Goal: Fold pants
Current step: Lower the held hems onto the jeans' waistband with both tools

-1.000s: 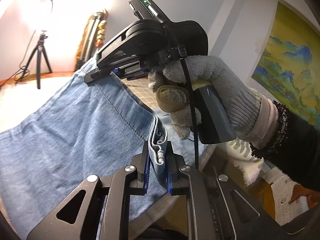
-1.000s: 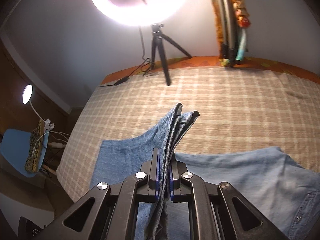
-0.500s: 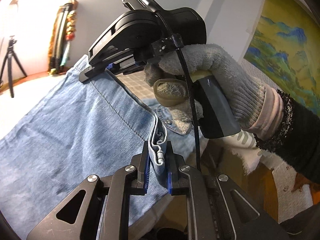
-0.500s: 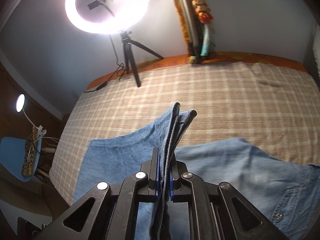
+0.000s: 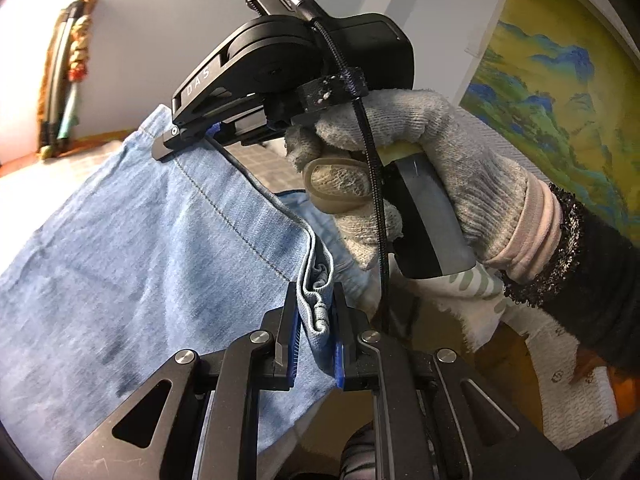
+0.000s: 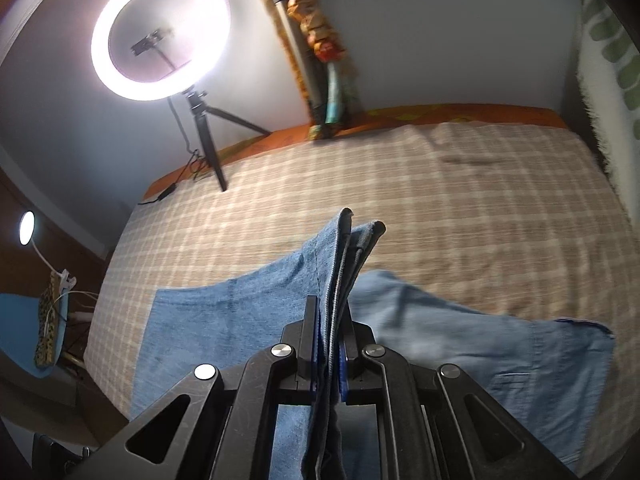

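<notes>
Light blue denim pants (image 5: 152, 264) hang stretched between my two grippers above the bed. My left gripper (image 5: 316, 308) is shut on a bunched edge of the pants. In the left wrist view my right gripper (image 5: 188, 136), held by a gloved hand (image 5: 432, 176), pinches the far edge of the same fabric. In the right wrist view my right gripper (image 6: 329, 320) is shut on several stacked layers of the pants (image 6: 460, 344), which stick up past the fingertips. The rest of the pants lies on the checked bedspread (image 6: 440, 208) below.
A lit ring light on a tripod (image 6: 160, 36) stands at the bed's far left corner. A bundle of rolled items (image 6: 320, 52) leans on the back wall. A blue chair (image 6: 24, 336) and a small lamp (image 6: 27, 228) are left of the bed. A landscape painting (image 5: 560, 92) hangs at the right.
Both grippers have swung to the right with the pants still held. The ring light has left the left wrist view. More of the pants' waist end shows at the right in the right wrist view.
</notes>
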The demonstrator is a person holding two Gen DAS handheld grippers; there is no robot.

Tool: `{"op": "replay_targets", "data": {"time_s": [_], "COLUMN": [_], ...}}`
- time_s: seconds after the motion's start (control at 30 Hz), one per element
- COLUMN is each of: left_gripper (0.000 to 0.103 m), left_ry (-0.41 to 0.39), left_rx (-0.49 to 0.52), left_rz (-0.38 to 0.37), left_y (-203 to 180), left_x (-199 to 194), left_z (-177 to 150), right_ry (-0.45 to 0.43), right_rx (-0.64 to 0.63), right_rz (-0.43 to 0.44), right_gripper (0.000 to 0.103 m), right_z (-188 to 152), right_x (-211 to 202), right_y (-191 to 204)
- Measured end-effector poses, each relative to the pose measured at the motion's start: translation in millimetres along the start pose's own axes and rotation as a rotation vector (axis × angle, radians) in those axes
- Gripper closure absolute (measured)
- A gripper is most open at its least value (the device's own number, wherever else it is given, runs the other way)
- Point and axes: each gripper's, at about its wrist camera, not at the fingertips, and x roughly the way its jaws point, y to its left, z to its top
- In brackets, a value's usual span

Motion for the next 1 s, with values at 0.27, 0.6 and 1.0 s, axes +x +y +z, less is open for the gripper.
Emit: {"op": "replay_targets", "data": {"time_s": [0.27,0.6,1.0], "left_gripper": [0.092,0.092,0.092], "left_ry": [0.017,0.044,0.099], "left_rx": [0.016,0.056,0.077], "left_rz": [-0.061,-0.121,-0.163], "left_y": [-12.9,-23.0,-22.7], "left_x": [28.0,58.7,102.4], "left_z": [9.1,22.6,34.3], "right_ry": [-0.01,-0.03,-0.013], "right_rx": [0.038,0.089,0.136], "right_rz": [-0.056,-0.111,-0.144], "right_gripper": [0.098,0.098,0.099], "right_z": [-3.6,-10.9,-23.4], "right_x": [-17.9,-38.0,-40.6], "right_y": [-43.2,-96.9,-150.1]}}
